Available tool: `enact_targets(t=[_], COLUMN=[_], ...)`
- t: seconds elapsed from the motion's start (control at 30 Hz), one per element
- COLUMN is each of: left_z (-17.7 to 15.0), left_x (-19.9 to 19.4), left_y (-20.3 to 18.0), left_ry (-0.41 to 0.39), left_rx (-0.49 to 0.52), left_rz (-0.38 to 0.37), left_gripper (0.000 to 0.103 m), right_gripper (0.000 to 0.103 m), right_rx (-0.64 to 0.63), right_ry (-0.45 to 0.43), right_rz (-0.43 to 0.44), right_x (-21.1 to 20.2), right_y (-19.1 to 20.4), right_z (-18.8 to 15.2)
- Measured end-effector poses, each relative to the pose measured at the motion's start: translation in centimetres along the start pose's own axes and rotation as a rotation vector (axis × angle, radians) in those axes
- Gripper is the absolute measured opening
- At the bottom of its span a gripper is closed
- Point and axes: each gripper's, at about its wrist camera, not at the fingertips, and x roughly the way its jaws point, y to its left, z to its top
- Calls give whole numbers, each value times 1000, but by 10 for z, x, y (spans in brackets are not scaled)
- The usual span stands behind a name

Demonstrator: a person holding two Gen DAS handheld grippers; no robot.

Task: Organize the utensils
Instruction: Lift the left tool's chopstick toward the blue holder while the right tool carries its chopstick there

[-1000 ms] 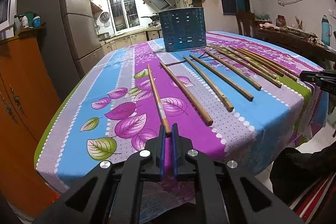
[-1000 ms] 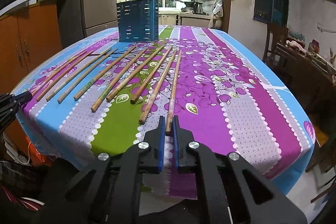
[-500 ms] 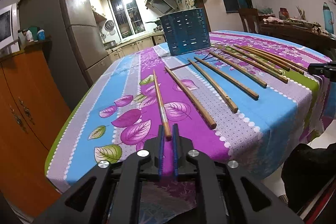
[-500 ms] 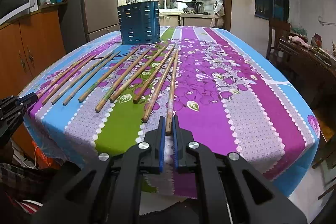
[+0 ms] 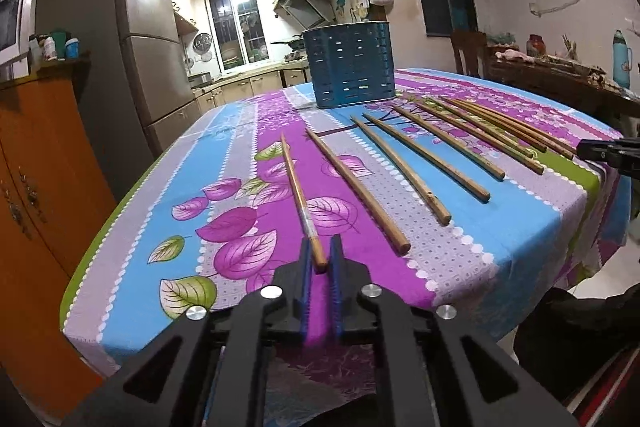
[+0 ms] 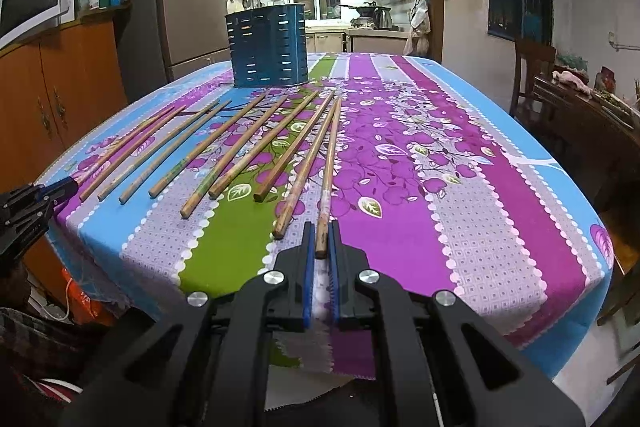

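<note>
Several wooden chopsticks lie side by side on the flowered tablecloth [image 5: 520, 211], fanned towards a blue slotted utensil holder [image 5: 352, 67] [image 6: 268, 51] that stands upright at the far end. My left gripper [image 5: 320, 251] sits at the near table edge, jaws closing on the near end of the leftmost chopstick [image 5: 298, 187]. My right gripper [image 6: 321, 235] is shut on the near end of the rightmost chopstick [image 6: 330, 155]. Both held chopsticks still point at the holder along the cloth. Each gripper shows in the other's view: the right gripper [image 5: 592, 149], the left gripper [image 6: 60, 187].
An orange cabinet [image 5: 36, 187] and a fridge [image 5: 148, 47] stand left of the table. A dark side table with clutter [image 6: 592, 115] and a chair [image 6: 532, 75] are on the right. The right half of the cloth [image 6: 460, 167] is bare.
The left jaws stand a little wider around the chopstick end than a second ago. Neither gripper has shifted, and the chopsticks lie as before.
</note>
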Motion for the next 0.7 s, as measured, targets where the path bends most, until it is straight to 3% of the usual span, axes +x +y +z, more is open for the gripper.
enact_targets(t=[0.37,0.7], left_z=[27,95], left_x=[-5,-35], left_y=[4,24], left_ry=[57,-65], left_rx=[-59,-156], left_rz=[61,124], left_gripper=[8,7], right_gripper=[5,5], right_rx=[32,-55], right_ry=[-85,-273], right_rz=[88,148], right_x=[-13,-45], right_y=[-23,-41], right_z=[9,67])
